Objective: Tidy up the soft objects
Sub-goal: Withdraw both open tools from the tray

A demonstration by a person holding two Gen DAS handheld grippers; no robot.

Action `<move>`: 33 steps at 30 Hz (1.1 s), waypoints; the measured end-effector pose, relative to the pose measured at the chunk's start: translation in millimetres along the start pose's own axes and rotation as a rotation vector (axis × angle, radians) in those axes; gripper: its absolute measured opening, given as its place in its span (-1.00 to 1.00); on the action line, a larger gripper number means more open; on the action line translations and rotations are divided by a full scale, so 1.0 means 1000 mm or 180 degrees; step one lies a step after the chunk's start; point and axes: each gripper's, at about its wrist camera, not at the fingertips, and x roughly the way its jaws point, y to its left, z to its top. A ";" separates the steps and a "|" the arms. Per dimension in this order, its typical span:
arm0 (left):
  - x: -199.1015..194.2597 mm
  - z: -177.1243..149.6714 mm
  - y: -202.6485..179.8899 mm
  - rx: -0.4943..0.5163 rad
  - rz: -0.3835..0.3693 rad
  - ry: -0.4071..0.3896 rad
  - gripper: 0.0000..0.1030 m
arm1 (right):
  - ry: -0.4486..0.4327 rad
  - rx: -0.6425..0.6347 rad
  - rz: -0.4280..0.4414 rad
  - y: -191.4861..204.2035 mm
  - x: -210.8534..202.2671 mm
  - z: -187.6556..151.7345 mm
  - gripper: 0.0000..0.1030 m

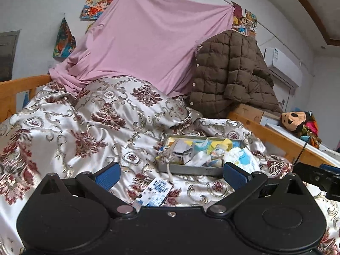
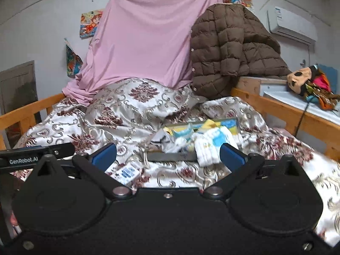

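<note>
Both the left gripper [image 1: 172,175] and right gripper [image 2: 167,156] are hovering with fingers spread apart and holding nothing, facing the sock-filled grey tray [image 1: 191,170] lying on the patterned bedspread [image 1: 85,127].

Ahead of me a bed [image 1: 12,89] with orange wooden rails fills the room, draped in a shiny floral quilt [image 1: 63,131]. At its far edge a pink sheet [image 1: 144,46] hangs against the white wall [image 1: 38,6], among cartoon posters [image 1: 96,6]. An air conditioner [image 2: 291,24] sits high at right.
</note>
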 end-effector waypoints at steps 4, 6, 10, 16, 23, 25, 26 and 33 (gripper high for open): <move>-0.004 -0.006 0.003 0.0019 0.0081 0.0038 0.99 | 0.0025 0.0130 -0.0086 -0.003 -0.004 -0.009 0.99; -0.005 -0.010 0.005 0.0014 0.0114 0.0080 0.99 | 0.0028 0.0177 -0.0159 -0.004 -0.004 -0.014 0.99; -0.006 -0.020 0.006 0.0033 0.0188 0.0215 0.99 | 0.0082 0.0230 -0.0223 -0.002 -0.005 -0.027 0.99; -0.007 -0.034 0.004 0.0091 0.0219 0.0309 0.99 | 0.0156 0.0190 -0.0238 0.003 -0.009 -0.045 0.99; -0.002 -0.045 0.002 0.0136 0.0280 0.0401 0.99 | 0.0258 0.0235 -0.0280 0.001 -0.006 -0.063 0.99; 0.000 -0.049 0.002 0.0151 0.0297 0.0436 0.98 | 0.0298 0.0240 -0.0287 0.002 -0.005 -0.069 0.99; 0.001 -0.051 0.001 0.0161 0.0304 0.0451 0.99 | 0.0318 0.0244 -0.0287 0.001 -0.004 -0.071 0.99; 0.008 -0.060 -0.001 0.0227 0.0303 0.0549 0.98 | 0.0445 0.0306 -0.0296 -0.002 0.004 -0.083 0.99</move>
